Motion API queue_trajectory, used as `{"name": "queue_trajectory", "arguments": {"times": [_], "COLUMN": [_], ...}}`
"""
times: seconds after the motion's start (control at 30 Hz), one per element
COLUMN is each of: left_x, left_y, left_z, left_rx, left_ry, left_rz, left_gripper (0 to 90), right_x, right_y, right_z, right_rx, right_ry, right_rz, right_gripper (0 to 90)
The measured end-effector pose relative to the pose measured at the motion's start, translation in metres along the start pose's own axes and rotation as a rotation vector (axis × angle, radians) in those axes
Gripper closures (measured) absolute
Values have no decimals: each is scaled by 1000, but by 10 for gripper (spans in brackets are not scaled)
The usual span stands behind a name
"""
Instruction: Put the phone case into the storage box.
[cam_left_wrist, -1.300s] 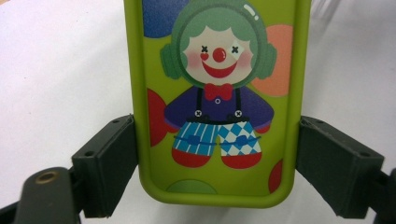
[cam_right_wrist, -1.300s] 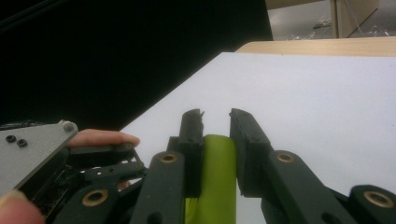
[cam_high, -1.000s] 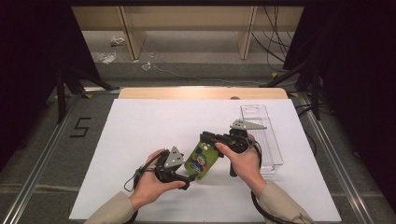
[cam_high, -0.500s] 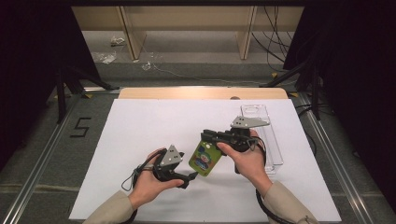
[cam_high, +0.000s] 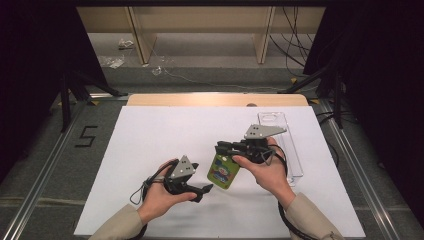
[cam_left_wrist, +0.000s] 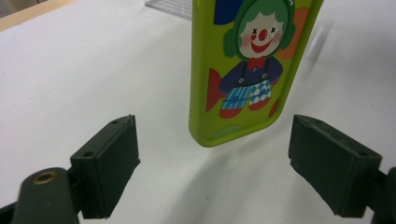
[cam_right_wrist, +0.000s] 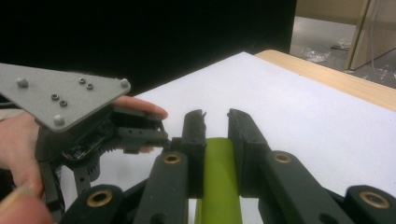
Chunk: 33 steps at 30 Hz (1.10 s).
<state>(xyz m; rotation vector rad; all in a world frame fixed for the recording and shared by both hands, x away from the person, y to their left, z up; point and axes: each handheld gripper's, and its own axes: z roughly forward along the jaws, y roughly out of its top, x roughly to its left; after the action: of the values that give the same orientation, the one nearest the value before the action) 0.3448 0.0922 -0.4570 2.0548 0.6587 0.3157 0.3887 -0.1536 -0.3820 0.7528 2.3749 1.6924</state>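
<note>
Lime-green plastic marks the object of the work: a phone case (cam_high: 223, 171) printed with a clown figure, held above the white desk (cam_high: 150, 135) near its middle. The right hand-held gripper (cam_high: 225, 149) has its jaws closed on the case's upper edge; in the right gripper view the green edge (cam_right_wrist: 218, 177) sits pinched between the two black pads, and the case hangs down from that grip, clear of the desk surface. The left hand-held gripper (cam_high: 204, 190) waits just beside and below it with its jaws spread wide and nothing between the pads; in the left gripper view the case's lower end (cam_left_wrist: 247, 70) hangs ahead of the gap, touching neither pad. A clear plastic tray (cam_high: 285, 145) lies on the desk to the right, behind the right hand. Judged from this arrangement, the pick-up is complete and a hand-over or two-handed grip appears to be in preparation: the left jaws have yet to advance around the case's lower end and close. Where the case is finally to go cannot be told.
</note>
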Motion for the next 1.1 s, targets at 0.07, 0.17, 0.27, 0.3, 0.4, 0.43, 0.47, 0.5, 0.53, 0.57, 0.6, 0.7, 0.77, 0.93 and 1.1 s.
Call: {"name": "queue_trajectory", "arguments": {"times": [0.07,0.17,0.27,0.3,0.4,0.43,0.47,0.5,0.53,0.57,0.6,0.7,0.77,0.93,1.1], "left_x": [0,0,0,0,0,0,0,0,0,0,0,0,1,2,2], "left_y": [0,0,0,0,0,0,0,0,0,0,0,0,0,1,4], "left_z": [0,0,0,0,0,0,0,0,0,0,0,1,1,2,5], "left_rx": [0,-5,-6,-6,-6,-6,-6,-6,-4,-4,-4,-5,-7,-7,-26], "left_ry": [-1,-3,-5,-4,-5,-5,-5,-5,-5,-5,-6,-7,-9,-16,-30], "left_rz": [0,1,2,3,4,4,4,5,6,6,6,6,7,10,23], "left_gripper": [160,162,168,168,169,169,170,170,173,173,174,179,186,227,252], "right_x": [0,0,1,1,1,1,1,1,1,1,2,2,2,3,3], "right_y": [0,0,1,1,1,1,1,1,2,2,2,2,3,3,3], "right_z": [0,0,0,0,0,0,0,0,0,0,0,0,0,0,0], "right_rx": [2,12,18,18,24,26,26,27,31,31,33,31,33,39,41], "right_ry": [1,4,8,9,12,13,13,14,18,18,20,23,25,31,38], "right_rz": [-3,-11,-17,-19,-23,-25,-25,-26,-29,-29,-31,-35,-37,-41,-44], "right_gripper": [779,779,779,779,779,779,779,779,779,779,779,779,779,779,779]}}
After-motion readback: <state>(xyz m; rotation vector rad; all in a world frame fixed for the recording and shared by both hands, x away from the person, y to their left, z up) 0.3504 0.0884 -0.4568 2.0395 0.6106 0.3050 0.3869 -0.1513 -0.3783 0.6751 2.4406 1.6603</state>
